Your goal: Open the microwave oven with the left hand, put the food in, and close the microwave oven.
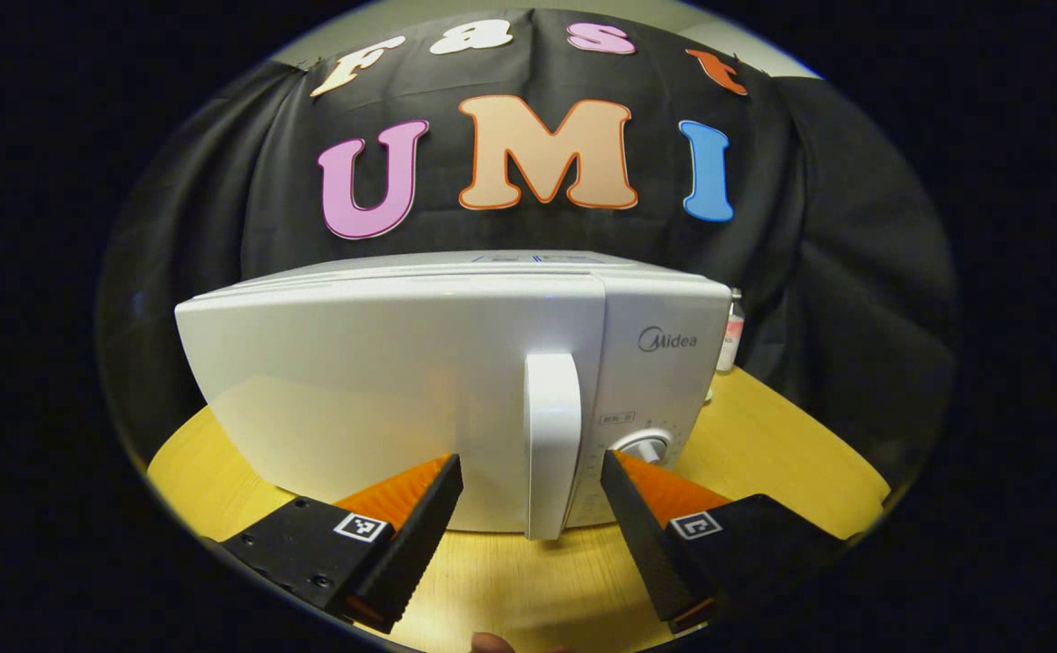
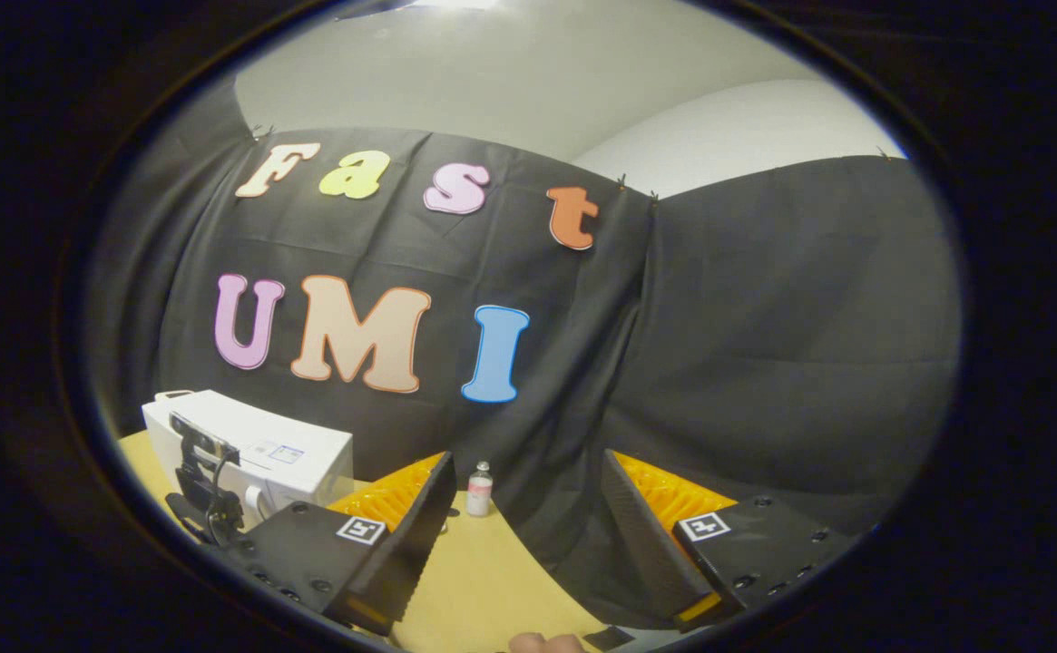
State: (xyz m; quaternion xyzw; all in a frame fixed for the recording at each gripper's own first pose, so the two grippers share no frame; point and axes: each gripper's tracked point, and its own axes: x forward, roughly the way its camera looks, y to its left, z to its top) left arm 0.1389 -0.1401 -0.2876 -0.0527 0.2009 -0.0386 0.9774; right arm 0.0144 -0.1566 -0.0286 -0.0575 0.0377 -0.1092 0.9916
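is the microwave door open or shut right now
Shut: in the left gripper view the microwave door sits flush with the control panel, and the open left gripper straddles the handle without touching.

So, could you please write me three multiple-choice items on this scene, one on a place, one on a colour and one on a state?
1. Where does the small bottle stand?
A. on the table by the black cloth
B. on top of the microwave
C. between a claw's fingers

2. What colour is the microwave?
A. black
B. white
C. red

3. How is the microwave door?
A. wide open
B. taken off
C. closed

Answers:
1 A, the right gripper view shows it on the wooden table near the cloth.
2 B, its whole body is white.
3 C, the door lies flush, with the handle ahead of the open left claw.
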